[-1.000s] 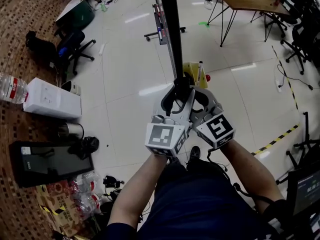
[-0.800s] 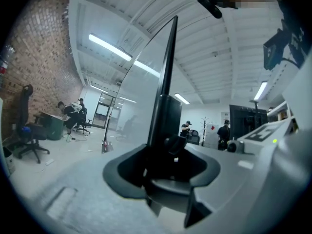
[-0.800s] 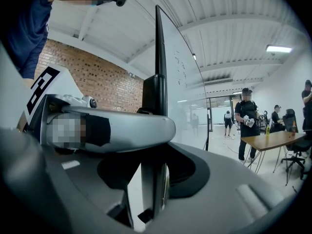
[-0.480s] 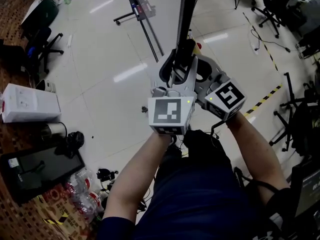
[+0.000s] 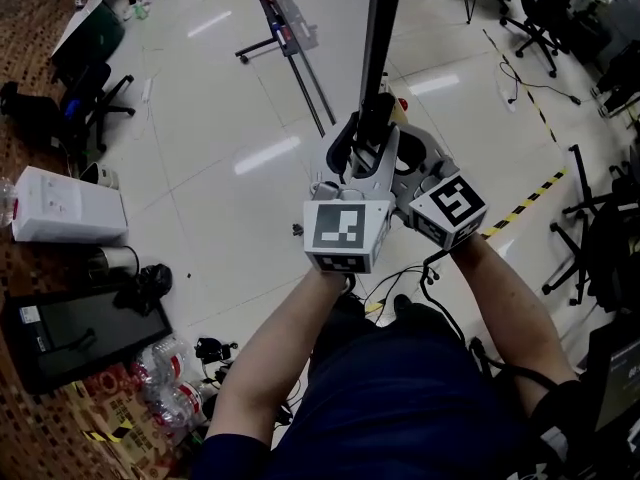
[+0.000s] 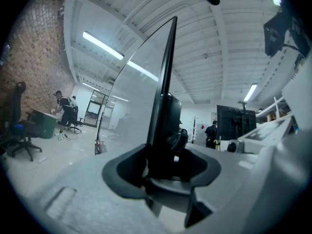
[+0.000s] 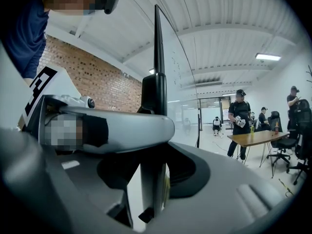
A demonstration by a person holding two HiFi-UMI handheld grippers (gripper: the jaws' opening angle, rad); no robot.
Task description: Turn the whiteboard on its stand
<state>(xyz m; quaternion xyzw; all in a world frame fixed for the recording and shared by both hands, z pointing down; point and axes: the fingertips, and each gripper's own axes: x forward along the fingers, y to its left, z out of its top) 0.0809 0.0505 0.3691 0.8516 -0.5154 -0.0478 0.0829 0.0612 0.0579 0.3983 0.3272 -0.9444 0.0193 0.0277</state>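
Just ahead of the person, the left gripper [image 5: 358, 150] and right gripper [image 5: 402, 153] sit side by side. Both clench the near edge of the upright whiteboard [image 5: 382, 28], though the left's jaws have just eased slightly wider. Below is a glossy pale floor [image 5: 230, 198], and farther off are office chairs [image 5: 85, 98], a brick wall [image 6: 34, 57] and a wooden table [image 7: 253, 138].

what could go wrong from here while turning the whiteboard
1. Slip: the left gripper and right gripper clamp only the thin black edge of the whiteboard. The left gripper's fingers have just been opening slightly with that edge between them, so the hold may loosen.
2. Trip: cables lie on the floor just below the grippers, and a step during the turn could catch them.
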